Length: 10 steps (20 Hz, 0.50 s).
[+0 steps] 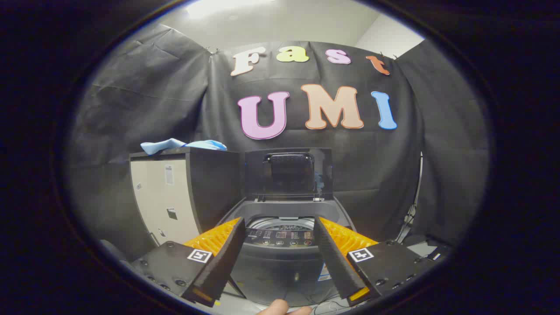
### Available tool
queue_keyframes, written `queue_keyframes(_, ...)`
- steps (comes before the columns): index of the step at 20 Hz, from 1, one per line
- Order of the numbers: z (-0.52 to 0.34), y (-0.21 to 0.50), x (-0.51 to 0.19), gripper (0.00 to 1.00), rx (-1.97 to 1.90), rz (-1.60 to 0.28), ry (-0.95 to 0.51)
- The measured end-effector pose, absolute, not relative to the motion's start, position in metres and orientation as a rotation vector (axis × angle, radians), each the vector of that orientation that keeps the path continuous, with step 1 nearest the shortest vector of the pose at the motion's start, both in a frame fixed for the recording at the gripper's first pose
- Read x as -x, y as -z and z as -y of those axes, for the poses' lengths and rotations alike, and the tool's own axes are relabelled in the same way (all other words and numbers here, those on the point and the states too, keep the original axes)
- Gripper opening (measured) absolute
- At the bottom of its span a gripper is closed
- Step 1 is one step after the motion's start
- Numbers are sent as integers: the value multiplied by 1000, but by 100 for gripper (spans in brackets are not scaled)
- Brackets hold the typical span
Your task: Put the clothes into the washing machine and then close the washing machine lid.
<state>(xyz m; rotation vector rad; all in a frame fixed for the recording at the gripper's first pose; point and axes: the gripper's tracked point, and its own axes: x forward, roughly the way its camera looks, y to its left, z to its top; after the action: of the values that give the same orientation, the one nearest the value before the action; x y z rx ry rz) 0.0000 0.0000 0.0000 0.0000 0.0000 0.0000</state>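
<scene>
No wording can be read. The washing machine [280, 245] has a control panel [280, 238] with lit displays, too small to make out. Stickers on the cabinet [164, 197] beside it seem printed, but blurred.

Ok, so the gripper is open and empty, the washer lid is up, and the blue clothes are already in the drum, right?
Not quite. In the gripper view the blue clothes lie on top of the cabinet beside the washer, not in the drum. The rest holds: the gripper is open and empty, and the lid is up.
</scene>
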Motion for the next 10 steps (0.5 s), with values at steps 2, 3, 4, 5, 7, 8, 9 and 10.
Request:
queue_keyframes(2,0,3,-1,97,-12,-1,1)
queue_keyframes(3,1,4,-2,97,-14,-2,5)
queue_keyframes(4,2,6,-2,97,-16,-7,8)
queue_keyframes(5,2,7,-2,97,-20,-11,8)
queue_keyframes(7,3,7,-3,97,-20,-12,11)
queue_keyframes(8,4,6,-2,97,-22,-11,13)
queue_keyframes(9,5,7,-1,97,-24,-8,15)
queue_keyframes(10,6,8,-1,97,-26,-7,18)
